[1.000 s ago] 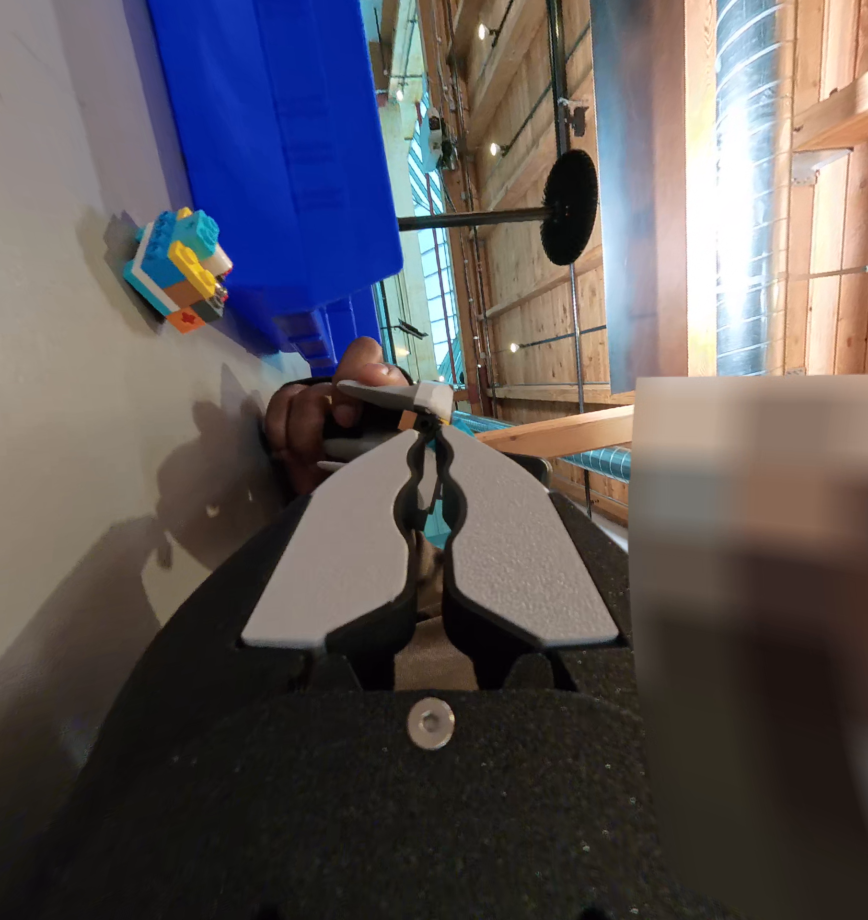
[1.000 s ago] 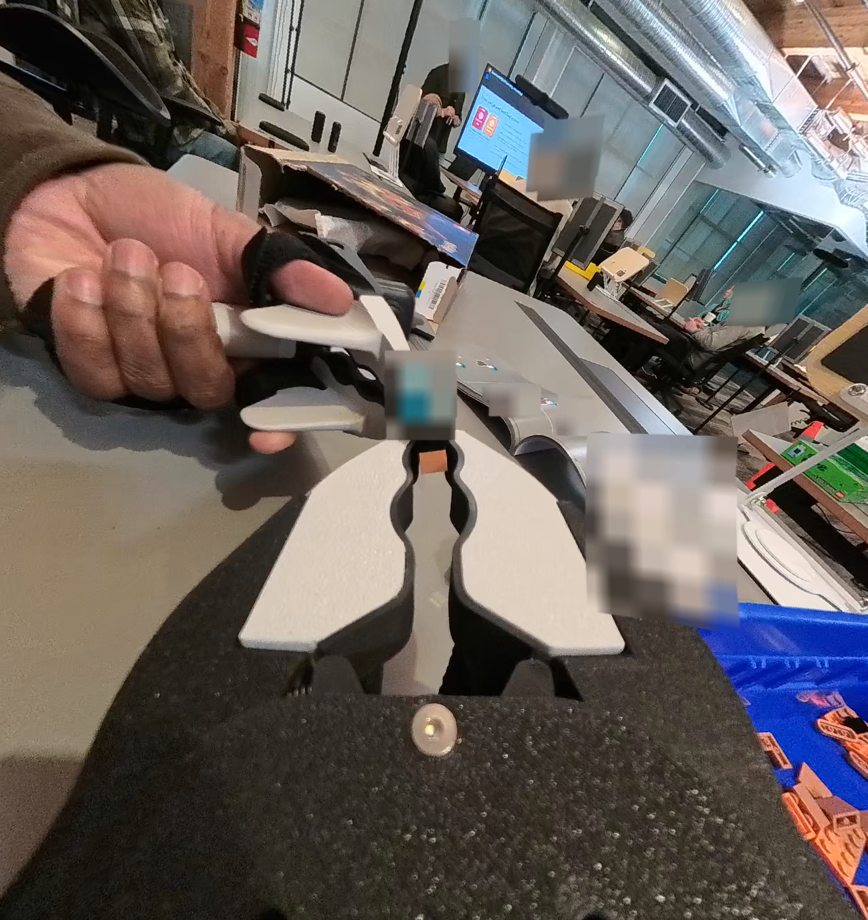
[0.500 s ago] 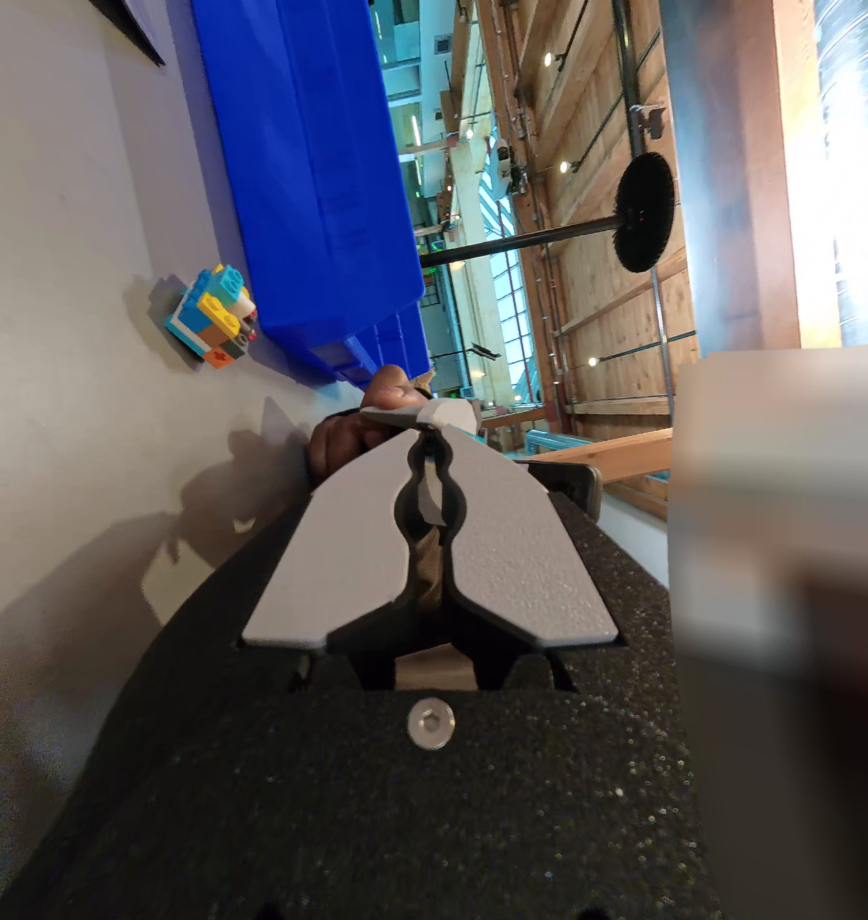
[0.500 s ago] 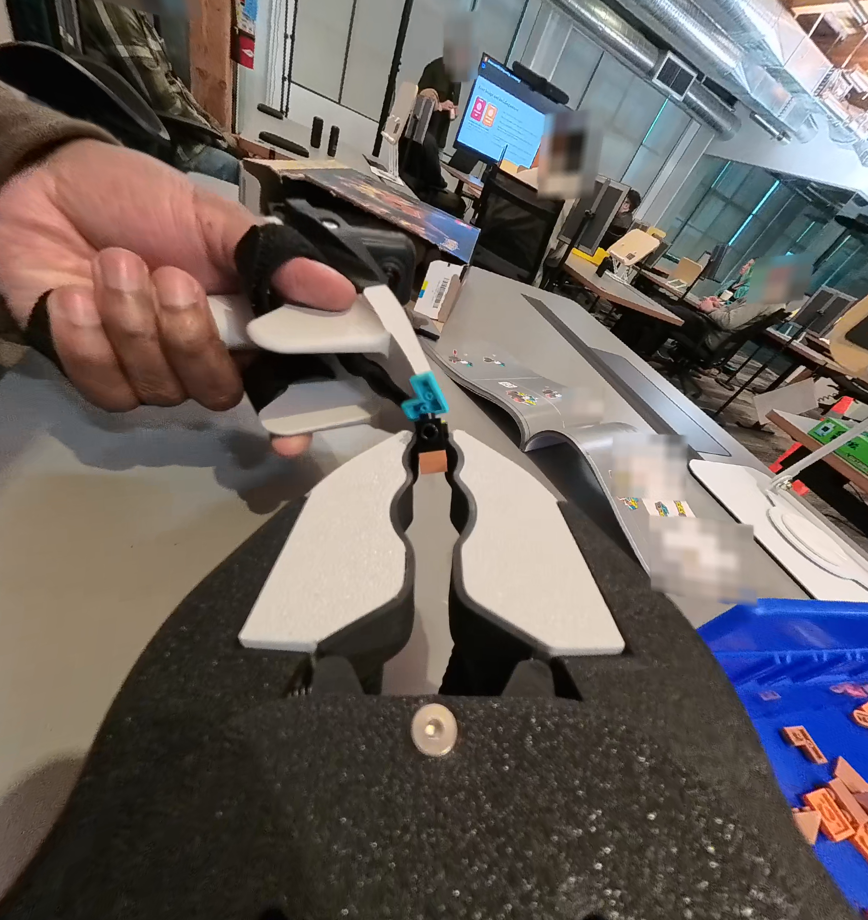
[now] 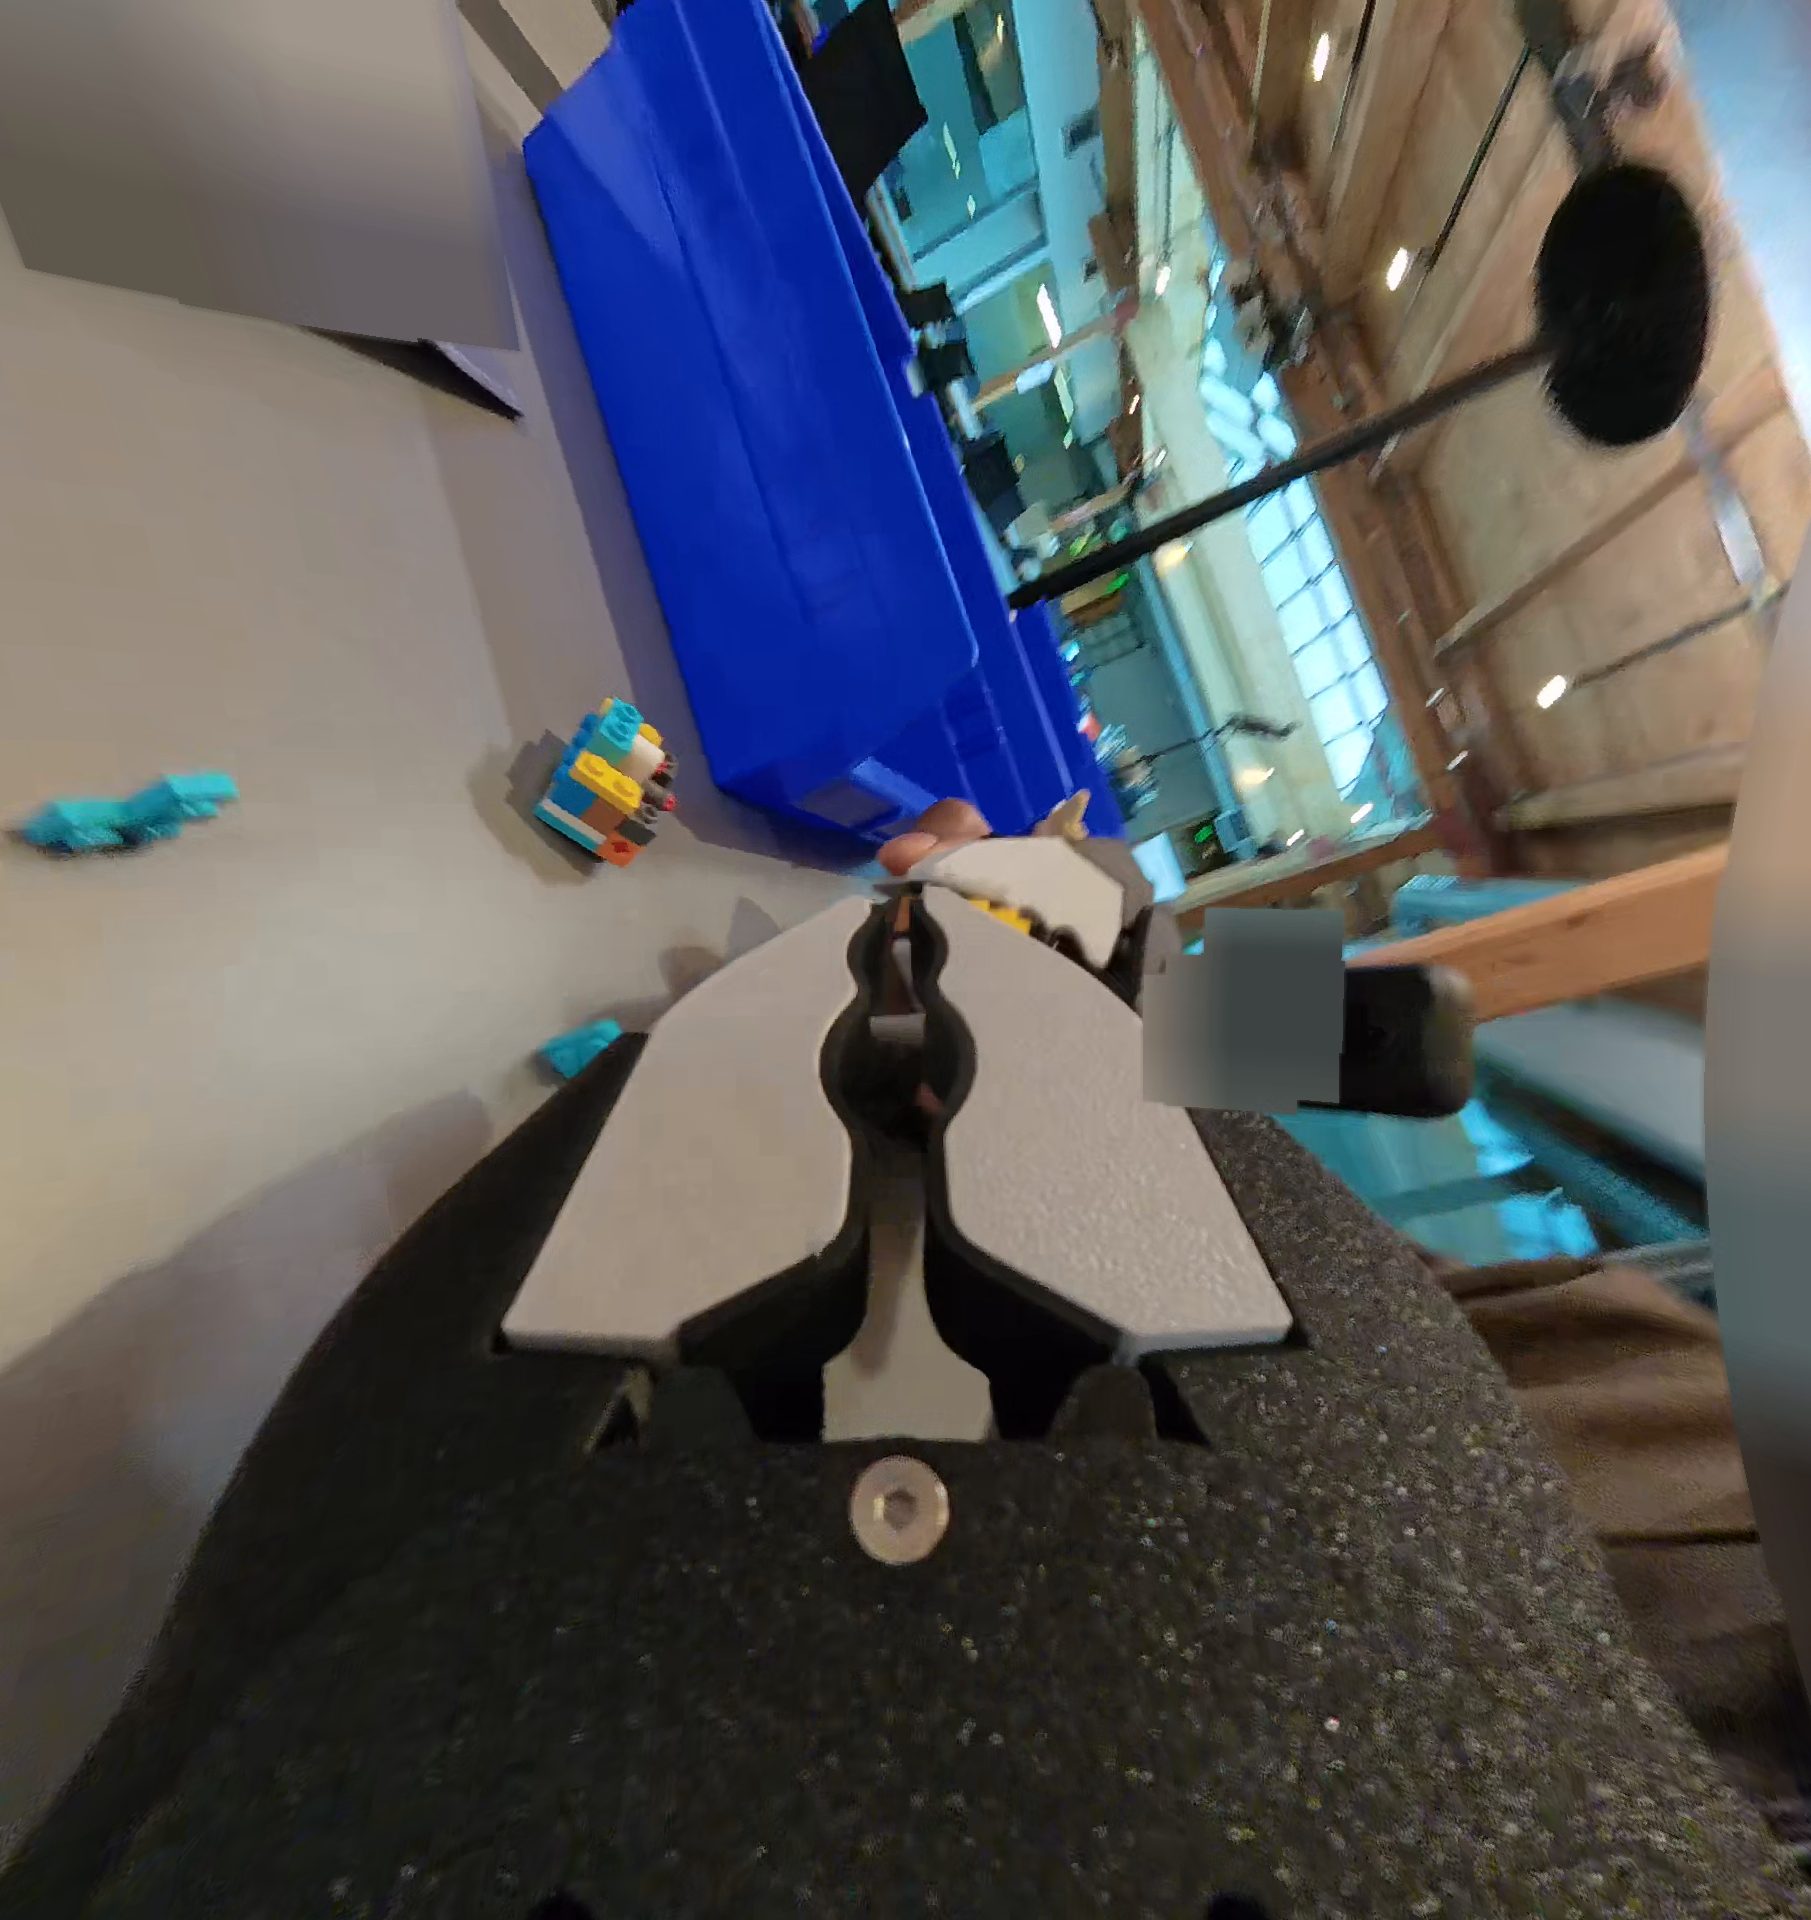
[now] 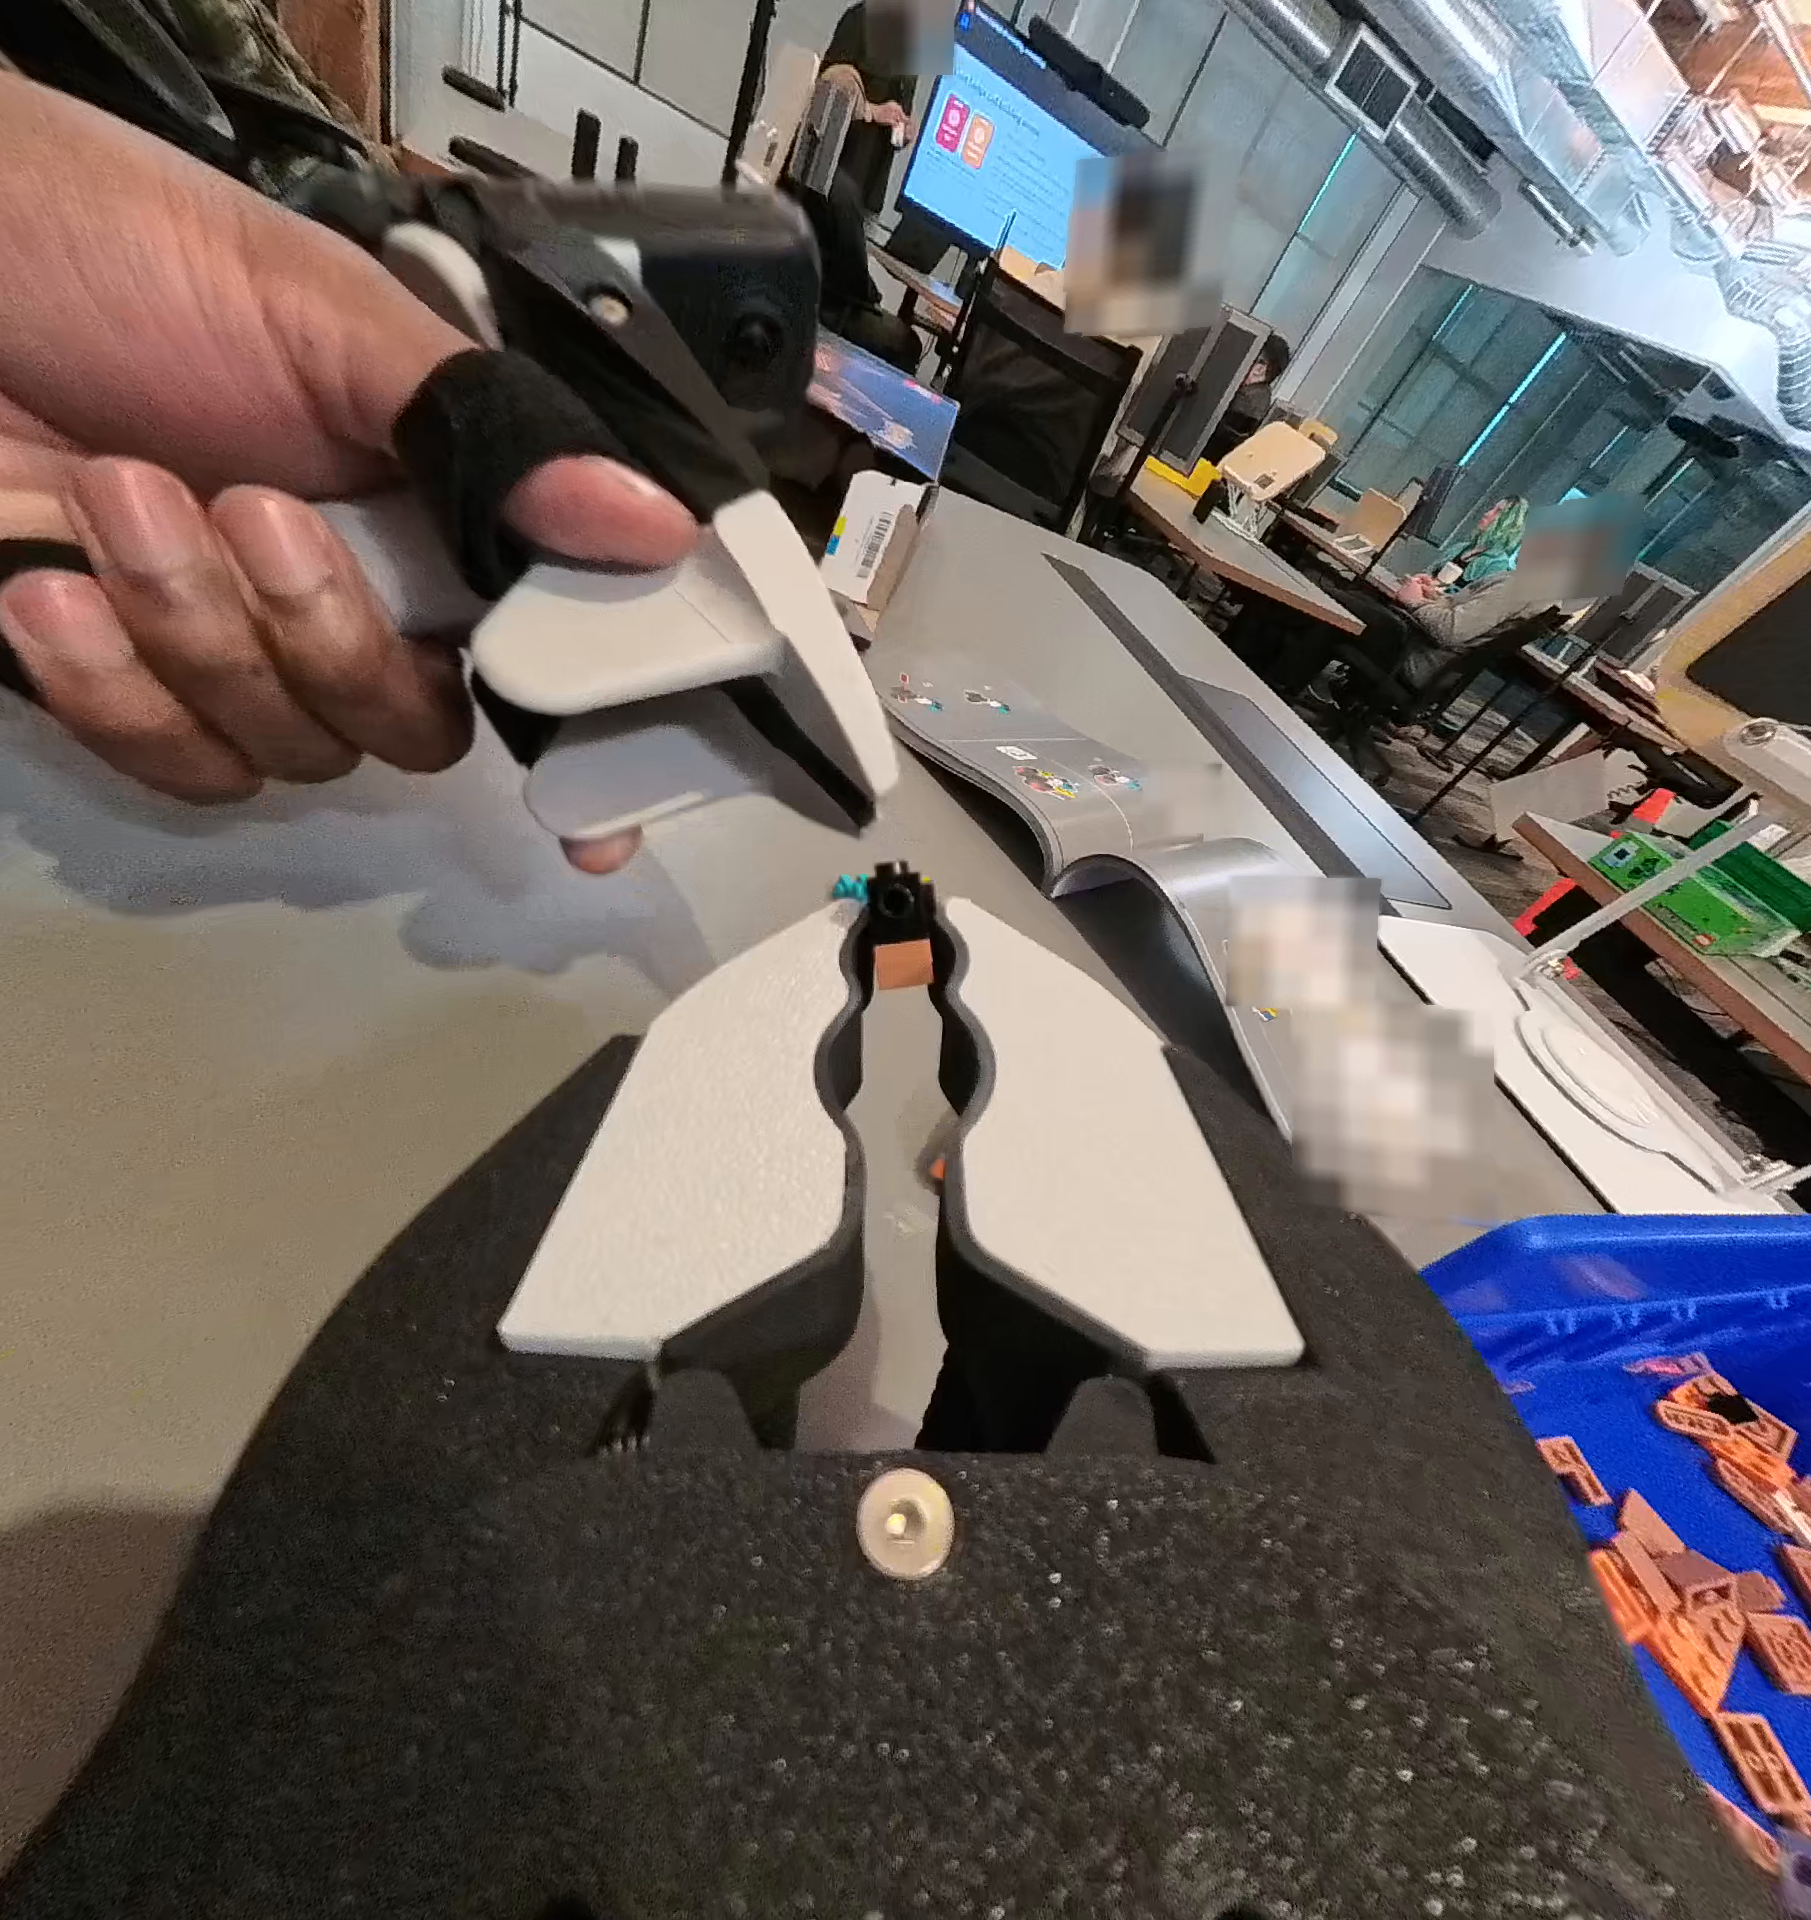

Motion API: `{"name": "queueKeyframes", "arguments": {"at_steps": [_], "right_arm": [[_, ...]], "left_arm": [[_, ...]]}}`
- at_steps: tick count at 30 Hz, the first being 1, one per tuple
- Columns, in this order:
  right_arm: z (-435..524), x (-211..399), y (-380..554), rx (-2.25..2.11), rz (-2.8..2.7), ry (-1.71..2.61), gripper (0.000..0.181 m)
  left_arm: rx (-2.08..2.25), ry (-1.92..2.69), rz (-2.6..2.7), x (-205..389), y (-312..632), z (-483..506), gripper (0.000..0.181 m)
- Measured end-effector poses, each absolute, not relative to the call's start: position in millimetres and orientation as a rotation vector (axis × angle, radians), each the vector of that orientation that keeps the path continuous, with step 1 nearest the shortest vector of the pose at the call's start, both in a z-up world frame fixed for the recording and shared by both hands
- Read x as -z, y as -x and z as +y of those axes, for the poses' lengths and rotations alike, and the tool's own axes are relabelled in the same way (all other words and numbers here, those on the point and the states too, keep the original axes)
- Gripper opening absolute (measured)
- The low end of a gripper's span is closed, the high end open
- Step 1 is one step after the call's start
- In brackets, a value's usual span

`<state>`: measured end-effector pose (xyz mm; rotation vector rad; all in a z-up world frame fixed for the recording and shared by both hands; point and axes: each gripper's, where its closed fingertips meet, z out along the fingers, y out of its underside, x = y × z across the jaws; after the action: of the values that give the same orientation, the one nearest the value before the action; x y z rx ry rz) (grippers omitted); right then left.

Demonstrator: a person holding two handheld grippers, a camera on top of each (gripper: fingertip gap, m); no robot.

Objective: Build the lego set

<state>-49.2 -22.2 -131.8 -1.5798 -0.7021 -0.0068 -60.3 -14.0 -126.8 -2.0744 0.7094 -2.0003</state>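
My right gripper (image 6: 903, 940) has pale grey textured fingers (image 6: 709, 1132) on a black speckled foam body, one silver screw (image 6: 904, 1523); black finger straps, brown sleeve (image 5: 1587, 1413).

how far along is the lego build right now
Early to midway, at a guess. Done: one small multicoloured lego block assembly sits on the table by the blue bin. In hand: the right gripper pinches a small black and orange sub-assembly; the left gripper looks shut. Left: loose teal pieces on the table and orange bricks in the bin.
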Motion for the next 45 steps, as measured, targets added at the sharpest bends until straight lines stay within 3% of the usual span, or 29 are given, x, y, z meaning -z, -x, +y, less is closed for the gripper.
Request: {"name": "queueKeyframes", "arguments": {"at_steps": [5,14,23,30,45], "right_arm": [[-21,129,39,0.015,-0.672,1.589,0.009],[-20,136,37,0.021,-0.682,1.621,0.010],[-19,138,36,-0.025,-0.667,1.652,0.009],[-20,139,38,-0.045,-0.675,1.658,0.009],[-20,141,39,-0.063,-0.688,1.671,0.009]], "left_arm": [[1.472,1.967,1.263,150,78,-1,0.009],[0.916,1.710,1.881,198,89,-10,0.017],[0.814,1.652,1.834,191,86,17,0.026],[0.487,1.201,2.122,188,93,69,0.025],[0.387,0.430,2.681,186,79,56,0.021]]}}
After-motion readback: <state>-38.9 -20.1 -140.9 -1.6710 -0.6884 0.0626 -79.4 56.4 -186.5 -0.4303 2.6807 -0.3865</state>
